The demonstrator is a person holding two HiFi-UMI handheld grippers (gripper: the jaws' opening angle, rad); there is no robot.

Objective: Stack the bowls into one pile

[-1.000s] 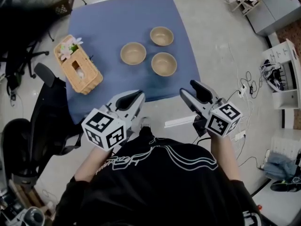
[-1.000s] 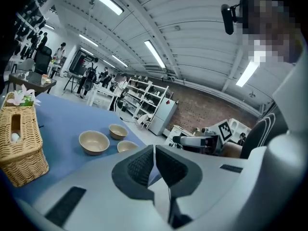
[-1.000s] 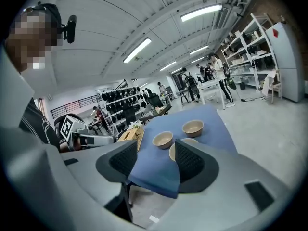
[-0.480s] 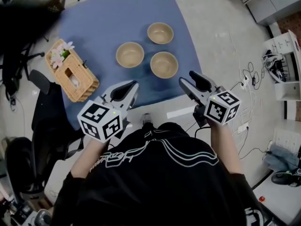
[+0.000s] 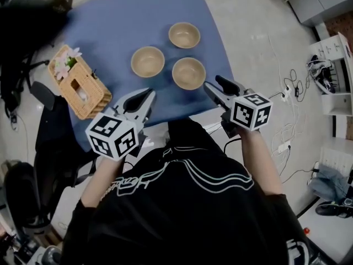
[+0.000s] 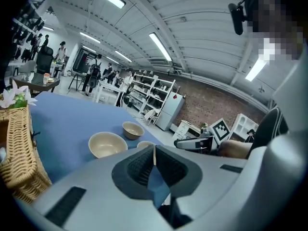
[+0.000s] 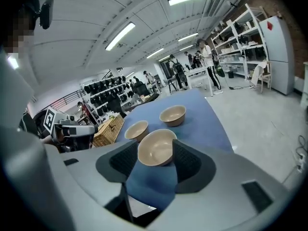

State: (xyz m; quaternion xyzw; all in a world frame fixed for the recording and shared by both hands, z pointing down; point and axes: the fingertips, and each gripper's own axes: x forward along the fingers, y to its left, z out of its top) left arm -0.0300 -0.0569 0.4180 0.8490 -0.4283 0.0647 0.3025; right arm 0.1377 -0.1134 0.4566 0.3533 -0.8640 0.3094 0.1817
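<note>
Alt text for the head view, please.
Three tan bowls sit apart, unstacked, on a blue table, seen from above. The person's left gripper, shut, and right gripper, open, hover at its near edge; a wicker basket stands at left.

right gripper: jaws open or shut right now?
Open. In the right gripper view, the right gripper has its pads standing well apart; the nearest bowl shows through the gap, ahead of them and not gripped.
</note>
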